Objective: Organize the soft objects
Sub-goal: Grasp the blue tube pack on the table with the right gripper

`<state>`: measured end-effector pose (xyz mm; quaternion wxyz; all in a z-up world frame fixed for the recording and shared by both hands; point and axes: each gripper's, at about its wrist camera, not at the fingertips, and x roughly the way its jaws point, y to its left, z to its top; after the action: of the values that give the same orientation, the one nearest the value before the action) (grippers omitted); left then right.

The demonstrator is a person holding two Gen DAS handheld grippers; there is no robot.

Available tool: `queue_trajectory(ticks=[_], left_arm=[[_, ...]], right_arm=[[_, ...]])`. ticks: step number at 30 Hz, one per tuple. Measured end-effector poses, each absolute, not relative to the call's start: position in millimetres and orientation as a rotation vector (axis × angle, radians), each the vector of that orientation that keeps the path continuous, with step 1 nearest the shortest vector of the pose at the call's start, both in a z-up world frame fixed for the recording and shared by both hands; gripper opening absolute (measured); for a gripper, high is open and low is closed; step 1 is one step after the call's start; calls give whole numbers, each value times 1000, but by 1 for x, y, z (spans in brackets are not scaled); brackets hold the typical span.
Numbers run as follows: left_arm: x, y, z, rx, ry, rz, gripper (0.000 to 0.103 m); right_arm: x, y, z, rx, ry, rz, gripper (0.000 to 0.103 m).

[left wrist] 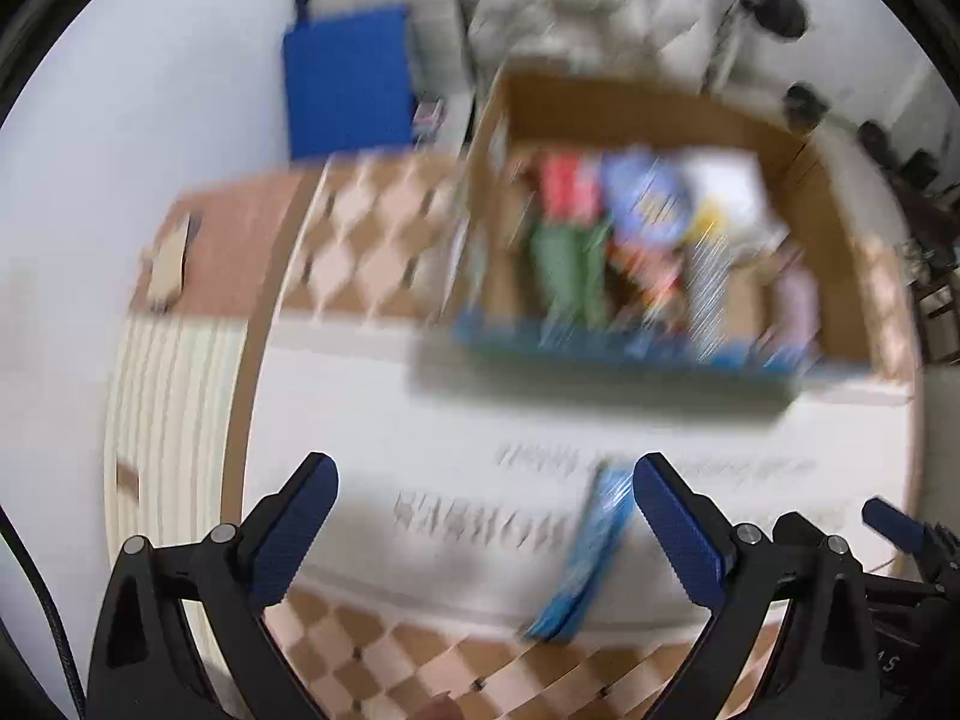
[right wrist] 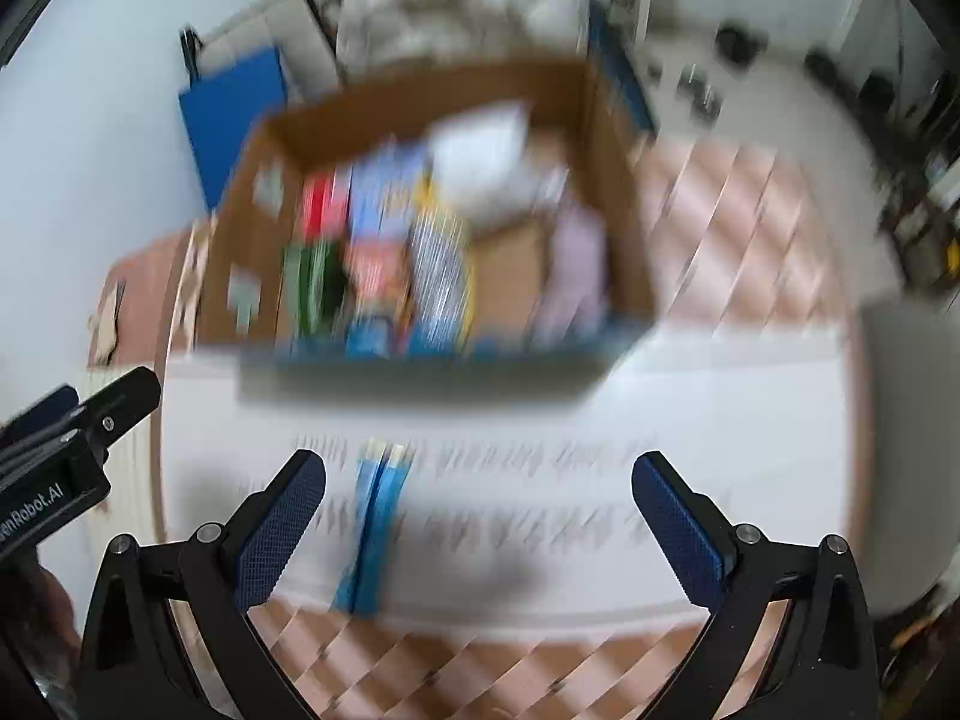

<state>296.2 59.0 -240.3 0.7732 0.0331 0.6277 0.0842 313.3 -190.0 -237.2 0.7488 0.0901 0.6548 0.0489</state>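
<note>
Motion blur over both views; fine detail lost.

Left gripper (left wrist: 485,483): spread wide, nothing between the blue pads (left wrist: 287,531). Right gripper (right wrist: 478,480): likewise spread wide, holding nothing.

Ahead of both claws, well apart from the fingertips: one open cardboard box (left wrist: 837,276) (right wrist: 624,228), standing on a white sheet (left wrist: 420,420) (right wrist: 690,420) printed with two rows of unreadable lettering. Packed inside the box, several soft things side by side: something red (left wrist: 564,183) (right wrist: 324,204) above something green (left wrist: 564,270) (right wrist: 312,282), a blue-patterned piece (left wrist: 648,198) (right wrist: 384,192), a white bundle (left wrist: 726,186) (right wrist: 480,162), a striped piece (left wrist: 708,294) (right wrist: 441,270), a pale lilac item (left wrist: 795,300) (right wrist: 576,264). Exact count not possible through the blur.

Nearer, on the white sheet: one light-blue flat pack (left wrist: 591,546) (right wrist: 375,528), lying lengthwise. From the left claw, between the fingers but just beside the right-hand pad. From the right claw, just inside the left-hand pad. Not touched by either, nothing between it and the pads.

Beneath the sheet: checkered brown-and-tan floor mat (left wrist: 372,240) (right wrist: 738,228). Beyond the box: one pale grey heap (left wrist: 576,6) (right wrist: 444,0), perhaps a beanbag or cushion, and one blue panel (left wrist: 348,78) (right wrist: 234,108) against the white wall. Far right of each view: dark cluttered objects, unidentifiable.

Right claw's finger visible at the right edge of the left view; left claw's body at the left edge of the right view.
</note>
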Motion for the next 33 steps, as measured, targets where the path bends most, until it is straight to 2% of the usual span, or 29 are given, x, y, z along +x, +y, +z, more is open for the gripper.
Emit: queue_trajectory(ticks=[5,9,14,22,25,26,27,28,33], left_arm=[[265,95,-324,83,1535,266,101],[246,114,-363,41,1614,293,101],[230,132,-385,44,1665,331,101],[222,137,-394,43,1680,352,101],[224,131,-390,54,1670,344,101],[224,129,-389,59,1666,339,101],[224,124,-385,67,1658,329,101],[225,120,-381,70,1653,319,101],[233,94,-342,63,1587,235,101]], right_arm=[[272,-151,-329,263,1684,130,103],[253,-122,-375,257,1768,123,102],[242,-92,-405,222,1822,128,96],[236,-58,-408,29,1805,141,92],[232,-46,-403,-105,1760,121,75],[230,-44,-399,-116,1733,131,59],[228,-41,-394,-126,1718,139,31],[227,-39,-391,-136,1711,147,22],[225,-62,-376,-68,1727,178,15]])
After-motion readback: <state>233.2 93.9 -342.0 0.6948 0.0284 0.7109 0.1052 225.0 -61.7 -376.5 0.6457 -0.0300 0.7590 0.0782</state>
